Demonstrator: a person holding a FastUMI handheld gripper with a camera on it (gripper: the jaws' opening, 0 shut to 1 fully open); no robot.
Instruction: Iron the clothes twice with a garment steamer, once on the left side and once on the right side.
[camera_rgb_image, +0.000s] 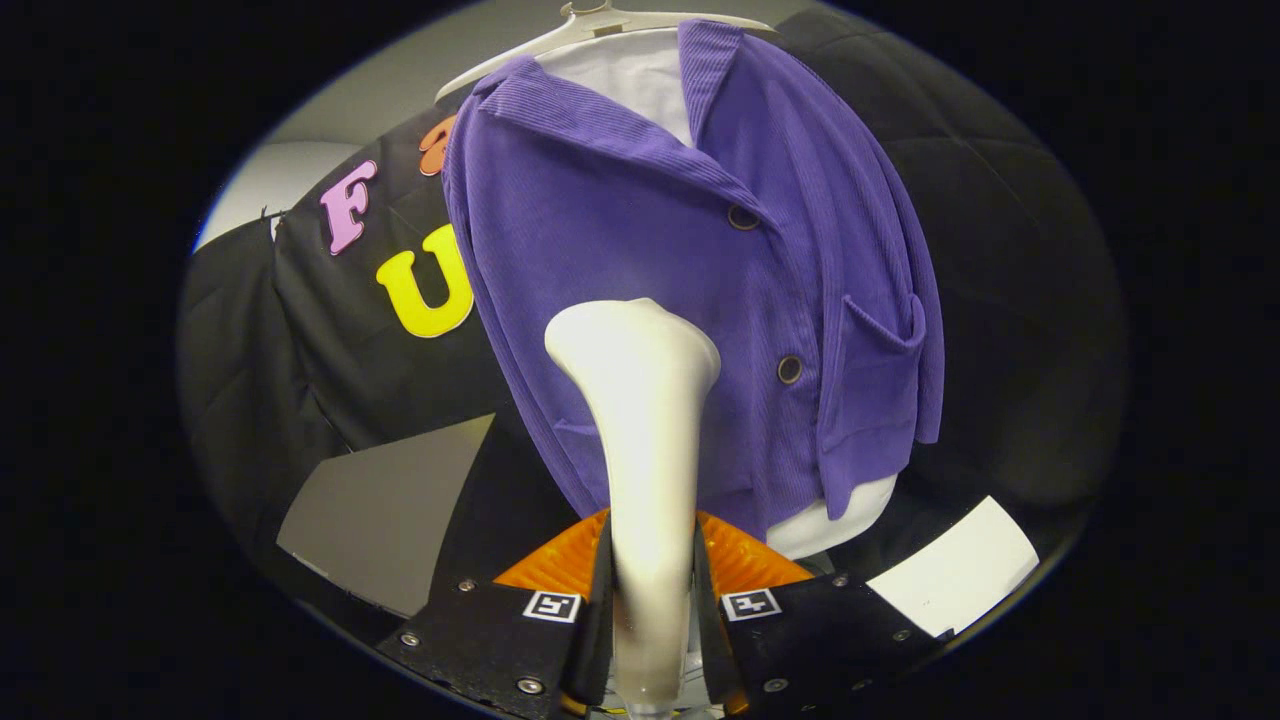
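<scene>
While the gripper (650, 590) was clamped on the cream plastic garment steamer (640, 420), its head was held against the purple corduroy jacket (640, 230) hung on a white hanger (600, 22).

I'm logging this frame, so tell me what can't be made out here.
- Steamer nozzle face: turned away toward the purple jacket, gripper view.
- Steamer base: cut off between the tool fingers.
- Jacket's lower front: hidden behind the steamer.
- Hanger hook: cut off at the top.
</scene>
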